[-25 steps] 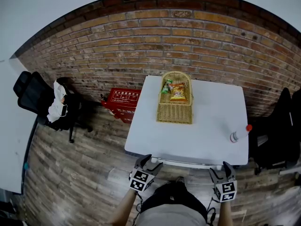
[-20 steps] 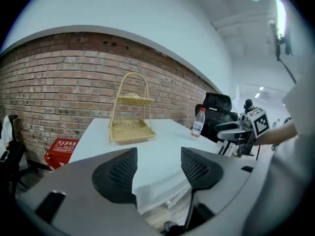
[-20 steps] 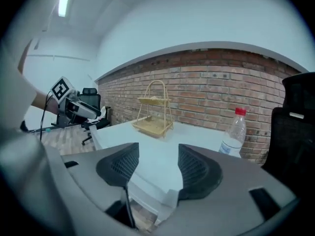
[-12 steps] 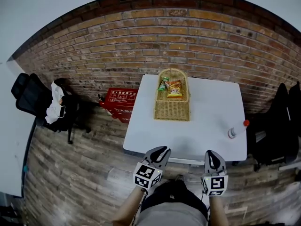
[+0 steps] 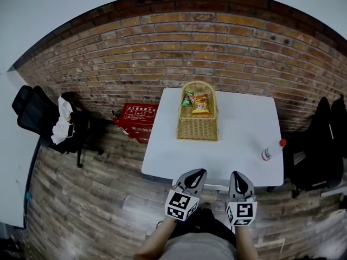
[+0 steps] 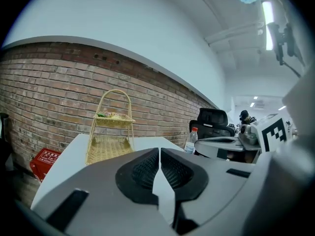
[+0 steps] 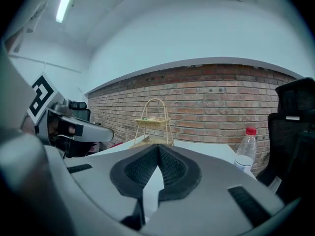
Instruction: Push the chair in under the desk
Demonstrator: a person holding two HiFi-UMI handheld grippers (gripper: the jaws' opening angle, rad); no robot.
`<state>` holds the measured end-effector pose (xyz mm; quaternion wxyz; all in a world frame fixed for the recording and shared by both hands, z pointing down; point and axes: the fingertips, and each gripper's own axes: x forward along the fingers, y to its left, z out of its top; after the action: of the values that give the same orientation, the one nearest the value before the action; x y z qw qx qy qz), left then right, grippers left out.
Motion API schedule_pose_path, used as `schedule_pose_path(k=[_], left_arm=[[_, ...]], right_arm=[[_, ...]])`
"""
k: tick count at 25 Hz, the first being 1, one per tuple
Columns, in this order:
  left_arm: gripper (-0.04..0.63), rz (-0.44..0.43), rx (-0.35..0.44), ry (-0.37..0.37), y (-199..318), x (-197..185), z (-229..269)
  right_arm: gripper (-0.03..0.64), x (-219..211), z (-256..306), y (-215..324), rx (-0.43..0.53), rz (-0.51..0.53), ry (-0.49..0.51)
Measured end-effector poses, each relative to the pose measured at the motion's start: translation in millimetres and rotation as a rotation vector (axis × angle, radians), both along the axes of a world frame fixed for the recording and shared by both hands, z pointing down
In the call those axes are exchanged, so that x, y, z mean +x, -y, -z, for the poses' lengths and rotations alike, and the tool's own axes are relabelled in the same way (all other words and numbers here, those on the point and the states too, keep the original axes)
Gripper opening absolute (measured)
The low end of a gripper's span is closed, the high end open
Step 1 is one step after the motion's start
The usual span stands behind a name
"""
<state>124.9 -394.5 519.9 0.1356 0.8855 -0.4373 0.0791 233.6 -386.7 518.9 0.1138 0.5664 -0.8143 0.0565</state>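
Note:
The white desk (image 5: pixel 238 140) stands against the brick wall, with a wicker basket (image 5: pixel 198 115) of snack packs at its back and a plastic bottle (image 5: pixel 270 151) at its right edge. A black office chair (image 5: pixel 320 145) stands just right of the desk. Both grippers hover side by side over the desk's near edge, pointing at the wall. My left gripper (image 5: pixel 196 174) has just been closing and is shut with nothing between its pads (image 6: pixel 147 168). My right gripper (image 5: pixel 238 176) is shut and empty too, pads (image 7: pixel 170 167) together.
Another black chair (image 5: pixel 40 118) with a white cloth on it stands far left beside a white table edge. A red crate (image 5: pixel 135 118) sits on the wooden floor left of the desk. My own legs show below the grippers.
Both grippers rose from below the desk's near edge, came closer together and went from open to shut. Nothing is held in either.

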Motion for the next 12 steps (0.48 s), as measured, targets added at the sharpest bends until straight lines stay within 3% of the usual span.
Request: schedule_pose_path(k=[12], left_arm=[[0.025,0.016,0.025,-0.009,6.3,6.2,10.4]], right_arm=[[0.015,-8.7,3.3,9.2,0.007,0.017,0.014]])
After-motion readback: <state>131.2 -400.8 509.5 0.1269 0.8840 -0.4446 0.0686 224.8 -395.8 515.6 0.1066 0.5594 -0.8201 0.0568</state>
